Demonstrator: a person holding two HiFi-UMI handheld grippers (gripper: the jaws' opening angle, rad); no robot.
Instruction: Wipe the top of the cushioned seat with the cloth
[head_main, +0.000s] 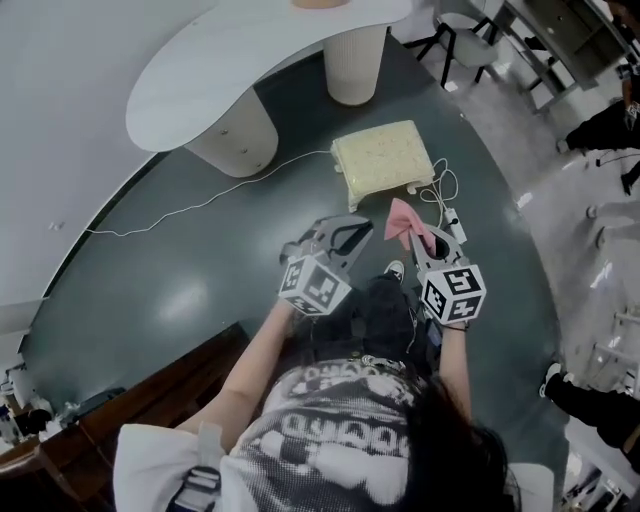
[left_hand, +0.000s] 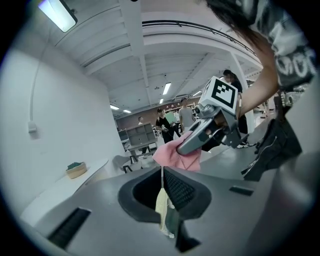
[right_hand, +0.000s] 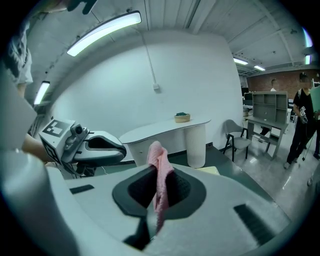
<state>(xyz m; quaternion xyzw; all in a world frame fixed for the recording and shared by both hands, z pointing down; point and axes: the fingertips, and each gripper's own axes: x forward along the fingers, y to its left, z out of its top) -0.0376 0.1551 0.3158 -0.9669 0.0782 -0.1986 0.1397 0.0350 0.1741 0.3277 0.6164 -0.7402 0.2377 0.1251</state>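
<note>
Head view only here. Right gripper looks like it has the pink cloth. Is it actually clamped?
Observer: Yes. The right gripper view shows the pink cloth pinched between the right gripper's jaws, with a fold standing up past the tips.
Operator: Left gripper carrying anything?
Observer: No. In its own view the left gripper's jaws are together with nothing in them.
Operator: Cloth on the seat yet?
Observer: No. The right gripper view shows the cloth held up in the air, with a corner of the cushioned seat lower down on the floor beyond it.
</note>
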